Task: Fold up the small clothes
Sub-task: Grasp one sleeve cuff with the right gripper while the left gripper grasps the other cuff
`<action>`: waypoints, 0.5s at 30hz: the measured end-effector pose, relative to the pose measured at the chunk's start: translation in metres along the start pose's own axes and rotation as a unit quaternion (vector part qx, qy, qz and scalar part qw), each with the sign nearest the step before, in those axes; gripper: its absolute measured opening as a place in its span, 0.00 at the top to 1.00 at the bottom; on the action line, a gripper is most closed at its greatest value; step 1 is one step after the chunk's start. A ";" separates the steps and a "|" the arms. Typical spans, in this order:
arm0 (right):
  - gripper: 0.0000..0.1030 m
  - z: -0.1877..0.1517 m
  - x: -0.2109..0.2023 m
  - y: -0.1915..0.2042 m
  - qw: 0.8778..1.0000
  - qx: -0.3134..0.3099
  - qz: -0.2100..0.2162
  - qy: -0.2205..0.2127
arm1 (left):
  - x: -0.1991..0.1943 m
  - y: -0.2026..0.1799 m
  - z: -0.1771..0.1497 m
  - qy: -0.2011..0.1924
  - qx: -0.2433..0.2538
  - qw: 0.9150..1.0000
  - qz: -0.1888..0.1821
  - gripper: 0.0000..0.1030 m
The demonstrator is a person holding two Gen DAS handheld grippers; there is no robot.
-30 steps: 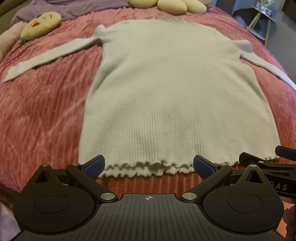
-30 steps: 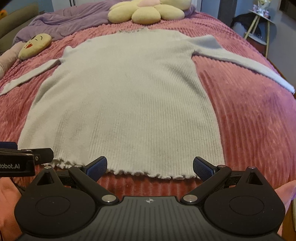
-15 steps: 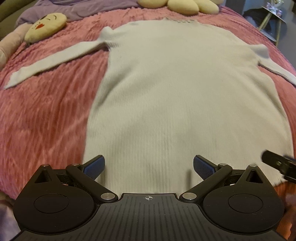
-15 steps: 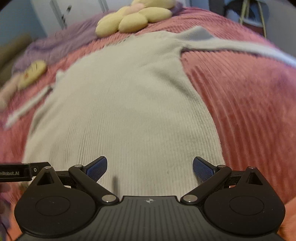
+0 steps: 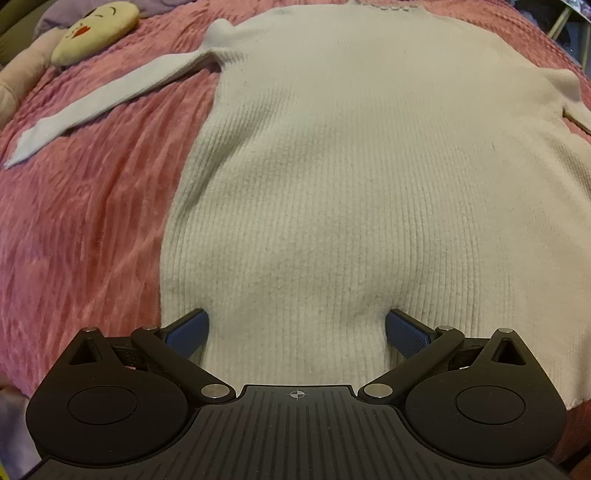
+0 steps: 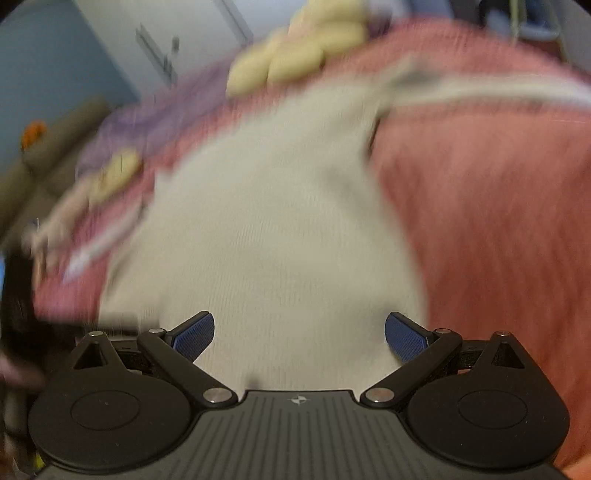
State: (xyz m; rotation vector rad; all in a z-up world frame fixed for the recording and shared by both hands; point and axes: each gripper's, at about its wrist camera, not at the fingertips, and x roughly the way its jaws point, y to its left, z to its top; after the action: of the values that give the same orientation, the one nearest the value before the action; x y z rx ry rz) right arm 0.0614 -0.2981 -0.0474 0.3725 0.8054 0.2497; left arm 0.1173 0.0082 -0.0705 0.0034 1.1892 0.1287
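Observation:
A cream ribbed long-sleeved knit dress (image 5: 351,177) lies flat on a pink corduroy bedspread (image 5: 81,221), neck far, hem near. Its left sleeve (image 5: 110,96) stretches out to the left. My left gripper (image 5: 297,330) is open and low over the hem's left half, blue pads (image 5: 188,328) pressing on the knit. In the right wrist view, which is tilted and blurred, my right gripper (image 6: 299,332) is open over the dress (image 6: 266,240) near its right edge. The hem itself is hidden under both grippers.
A yellow face cushion (image 5: 96,31) lies at the far left, with a pink plush (image 5: 18,77) beside it. A yellow flower pillow (image 6: 291,55) and purple blanket (image 6: 147,122) sit beyond the neckline. A side table leg (image 5: 557,22) stands off the bed at far right.
Both grippers moved forward and down over the hem, which has gone out of sight beneath them. The right gripper has tilted and its view is now blurred. Both stay open.

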 end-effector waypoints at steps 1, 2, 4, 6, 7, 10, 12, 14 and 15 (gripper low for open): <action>0.04 0.012 -0.008 -0.010 0.999 0.005 -0.018 -0.034 | 0.001 0.000 0.000 0.001 -0.001 1.000 0.000 0.00; 0.04 0.026 -0.015 -0.025 0.997 0.017 -0.039 -0.066 | 0.001 0.000 -0.001 0.002 -0.001 1.000 -0.001 0.00; 0.07 0.056 -0.020 -0.070 0.988 0.072 -0.079 -0.115 | 0.001 0.001 -0.002 0.006 -0.003 1.000 -0.002 0.00; 0.29 0.080 -0.020 -0.121 0.972 0.145 -0.115 -0.144 | 0.002 0.003 -0.001 0.010 -0.005 1.000 -0.005 0.00; 0.36 0.090 -0.020 -0.149 0.960 0.192 -0.130 -0.156 | 0.003 0.004 0.001 0.011 -0.007 1.000 -0.007 0.00; 0.55 0.106 -0.017 -0.214 0.924 0.299 -0.159 -0.178 | 0.005 0.006 0.002 0.013 -0.011 1.000 -0.007 0.00; 0.55 0.112 -0.016 -0.244 0.902 0.347 -0.166 -0.196 | 0.005 0.006 0.003 0.015 -0.013 1.000 -0.006 0.00; 0.55 0.115 -0.013 -0.266 0.883 0.385 -0.162 -0.213 | 0.004 0.006 0.003 0.012 -0.013 1.000 -0.005 0.00; 0.56 0.115 -0.011 -0.274 0.877 0.396 -0.158 -0.220 | 0.004 0.006 0.002 0.011 -0.013 1.000 -0.003 0.00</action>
State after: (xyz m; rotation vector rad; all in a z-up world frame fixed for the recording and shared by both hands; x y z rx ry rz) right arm 0.1598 -0.5762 -0.0816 1.0173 0.4697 -0.4889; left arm 0.1200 0.0144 -0.0730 -0.0247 1.2094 0.1390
